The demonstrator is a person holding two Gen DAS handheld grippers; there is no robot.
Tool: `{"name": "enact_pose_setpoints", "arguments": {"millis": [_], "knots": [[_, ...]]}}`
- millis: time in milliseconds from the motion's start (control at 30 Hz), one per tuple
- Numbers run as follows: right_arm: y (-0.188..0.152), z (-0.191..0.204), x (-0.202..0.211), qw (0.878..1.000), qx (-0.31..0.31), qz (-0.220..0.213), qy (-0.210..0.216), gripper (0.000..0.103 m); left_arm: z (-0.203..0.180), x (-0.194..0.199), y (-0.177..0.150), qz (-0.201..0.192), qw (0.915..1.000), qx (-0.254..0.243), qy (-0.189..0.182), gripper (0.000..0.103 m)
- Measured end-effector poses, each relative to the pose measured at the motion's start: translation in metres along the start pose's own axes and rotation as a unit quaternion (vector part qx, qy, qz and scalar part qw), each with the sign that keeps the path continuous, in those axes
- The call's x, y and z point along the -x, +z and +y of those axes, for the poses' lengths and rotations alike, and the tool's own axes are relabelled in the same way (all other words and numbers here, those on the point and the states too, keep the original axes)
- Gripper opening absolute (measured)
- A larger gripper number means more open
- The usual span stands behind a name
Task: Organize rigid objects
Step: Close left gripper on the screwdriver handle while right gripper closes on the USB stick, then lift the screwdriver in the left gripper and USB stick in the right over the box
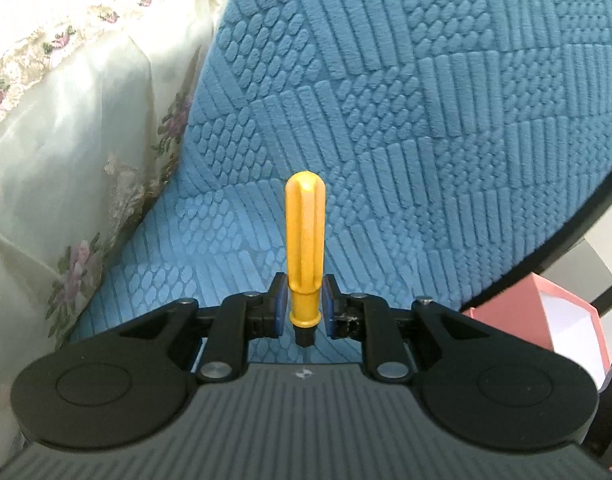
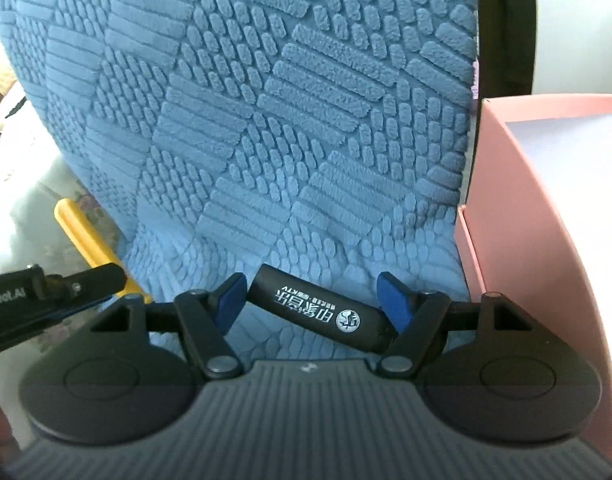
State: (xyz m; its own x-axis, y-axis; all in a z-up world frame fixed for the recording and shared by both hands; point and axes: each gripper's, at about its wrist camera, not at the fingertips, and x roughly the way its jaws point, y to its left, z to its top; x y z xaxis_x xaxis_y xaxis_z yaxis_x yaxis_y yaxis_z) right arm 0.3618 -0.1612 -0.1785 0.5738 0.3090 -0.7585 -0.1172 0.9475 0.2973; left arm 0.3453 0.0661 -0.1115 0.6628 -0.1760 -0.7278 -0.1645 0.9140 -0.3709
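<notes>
My left gripper (image 1: 303, 300) is shut on a yellow-handled screwdriver (image 1: 303, 236); the handle points forward over the blue textured cushion (image 1: 386, 100). The same yellow handle (image 2: 85, 240) and the left gripper (image 2: 57, 288) show at the left of the right wrist view. My right gripper (image 2: 312, 300) holds a black cylinder with white print (image 2: 318, 310) lying crosswise between its blue pads (image 2: 227, 296); the jaws stand wide with the cylinder's ends against them. A pink box (image 2: 546, 208) stands just right of it.
The blue cushion (image 2: 265, 100) fills both views. A cream floral cloth (image 1: 65, 120) lies on the left. The pink box (image 1: 546, 312) with a white inside shows at the lower right of the left wrist view. A black chair frame (image 2: 506, 20) rises behind.
</notes>
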Motion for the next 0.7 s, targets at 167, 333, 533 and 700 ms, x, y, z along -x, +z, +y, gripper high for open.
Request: {"name": "enact_pose_setpoints", "arguments": {"millis": [167,333,533,700], "knots": [[-0.016,0.003,0.028,1.0,-0.002,0.001,0.002,0.074,-0.004,0.015,0.0,0.001,0.9999,0.005,-0.012,0.018],[-0.025,0.006,0.04,1.0,0.0,0.001,0.004,0.074,-0.008,0.023,-0.004,-0.002,0.9999,-0.005,-0.012,0.017],[-0.036,0.009,0.055,1.0,0.006,-0.008,0.002,0.074,-0.015,0.036,-0.014,-0.011,0.9995,-0.027,-0.012,0.017],[-0.043,0.014,0.067,0.999,0.021,-0.024,0.002,0.074,-0.019,0.055,-0.025,-0.021,0.9989,-0.041,-0.014,0.017]]}}
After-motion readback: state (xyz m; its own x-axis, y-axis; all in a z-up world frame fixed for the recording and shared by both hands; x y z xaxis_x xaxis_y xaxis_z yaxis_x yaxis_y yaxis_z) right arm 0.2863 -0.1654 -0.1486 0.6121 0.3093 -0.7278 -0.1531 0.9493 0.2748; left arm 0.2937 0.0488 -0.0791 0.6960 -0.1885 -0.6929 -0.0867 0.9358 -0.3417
